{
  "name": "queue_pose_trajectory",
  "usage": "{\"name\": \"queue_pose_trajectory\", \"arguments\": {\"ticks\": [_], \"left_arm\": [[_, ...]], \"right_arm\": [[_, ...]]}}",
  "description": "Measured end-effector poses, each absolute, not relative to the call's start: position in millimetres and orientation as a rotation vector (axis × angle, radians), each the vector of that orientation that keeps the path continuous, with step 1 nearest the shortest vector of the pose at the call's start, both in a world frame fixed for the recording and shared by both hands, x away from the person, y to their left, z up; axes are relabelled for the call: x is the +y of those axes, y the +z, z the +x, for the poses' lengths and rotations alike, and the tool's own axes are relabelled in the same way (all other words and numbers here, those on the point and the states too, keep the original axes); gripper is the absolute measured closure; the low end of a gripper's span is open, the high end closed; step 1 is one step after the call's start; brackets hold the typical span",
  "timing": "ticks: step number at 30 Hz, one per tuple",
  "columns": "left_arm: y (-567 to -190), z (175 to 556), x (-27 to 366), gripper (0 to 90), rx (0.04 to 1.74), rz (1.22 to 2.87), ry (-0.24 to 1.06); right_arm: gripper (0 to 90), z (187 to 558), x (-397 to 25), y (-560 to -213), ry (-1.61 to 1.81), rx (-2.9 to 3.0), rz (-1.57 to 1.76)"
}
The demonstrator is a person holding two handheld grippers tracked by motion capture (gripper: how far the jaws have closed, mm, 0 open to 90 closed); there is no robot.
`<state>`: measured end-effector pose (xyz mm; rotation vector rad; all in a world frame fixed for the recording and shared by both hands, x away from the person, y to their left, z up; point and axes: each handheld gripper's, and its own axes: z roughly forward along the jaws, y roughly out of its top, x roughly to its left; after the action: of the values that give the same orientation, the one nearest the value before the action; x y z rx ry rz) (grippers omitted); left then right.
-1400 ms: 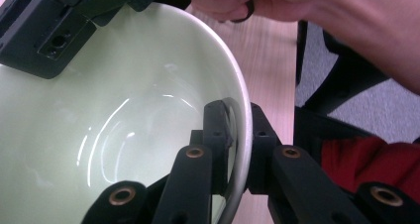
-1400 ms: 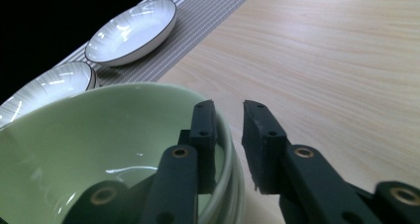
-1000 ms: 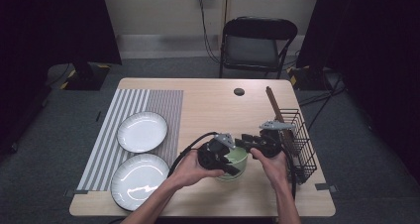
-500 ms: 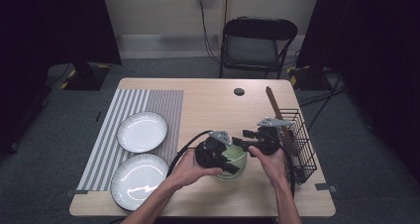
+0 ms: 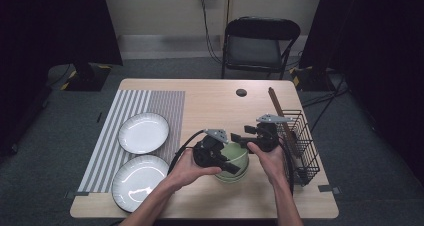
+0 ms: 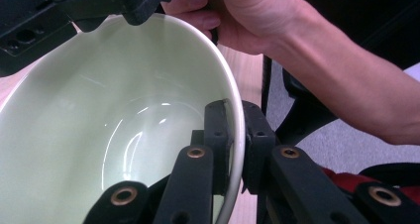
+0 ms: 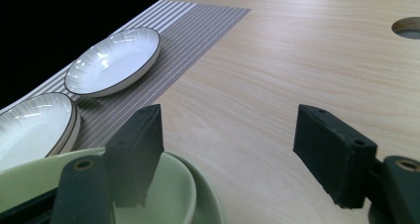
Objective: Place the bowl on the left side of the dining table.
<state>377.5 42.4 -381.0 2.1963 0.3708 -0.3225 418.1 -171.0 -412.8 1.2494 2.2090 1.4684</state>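
A pale green bowl (image 5: 239, 155) stands on the table right of centre, nested in a second, darker green bowl (image 7: 208, 204). My left gripper (image 5: 227, 163) is shut on the pale bowl's near rim; in the left gripper view the rim (image 6: 236, 120) is pinched between both jaws, one inside the bowl (image 6: 124, 110) and one outside. My right gripper (image 5: 241, 136) hovers open at the bowl's far rim. In the right gripper view its jaws (image 7: 235, 135) stand wide apart, the left one over the pale bowl (image 7: 168, 194), gripping nothing.
Two white plates (image 5: 144, 132) (image 5: 135, 181) lie on a striped mat (image 5: 165, 106) at the left. A black wire rack (image 5: 305, 146) stands at the right edge with a brown stick (image 5: 277, 111) beside it. A round hole (image 5: 241, 92) marks the far tabletop. A chair (image 5: 260, 41) stands behind.
The right gripper has shifted slightly left and farther over the bowl's rim. The left gripper keeps its hold on the rim and has barely moved.
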Motion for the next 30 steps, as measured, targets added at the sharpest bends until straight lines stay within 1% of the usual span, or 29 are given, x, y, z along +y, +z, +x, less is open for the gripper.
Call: {"name": "queue_pose_trajectory", "arguments": {"ticks": [8, 14, 17, 28, 30], "left_arm": [[-368, 371, 51, 84.0, 0.332, 2.175, -0.319], [-366, 367, 58, 84.0, 0.323, 2.174, -0.319], [-362, 363, 63, 83.9, 0.348, 2.162, -0.301], [-362, 364, 82, 83.8, 0.360, 2.087, -0.352], [-360, 364, 87, 83.8, 0.359, 2.085, -0.343]], "right_arm": [[26.1, 426, -167, -408, 1.470, 2.212, 1.246], [25.8, 428, -163, -412, 1.475, 2.213, 1.251], [25.7, 430, -163, -413, 1.469, 2.211, 1.259], [23.3, 437, -158, -416, 1.489, 2.194, 1.296], [22.5, 439, -155, -416, 1.459, 2.193, 1.291]]}}
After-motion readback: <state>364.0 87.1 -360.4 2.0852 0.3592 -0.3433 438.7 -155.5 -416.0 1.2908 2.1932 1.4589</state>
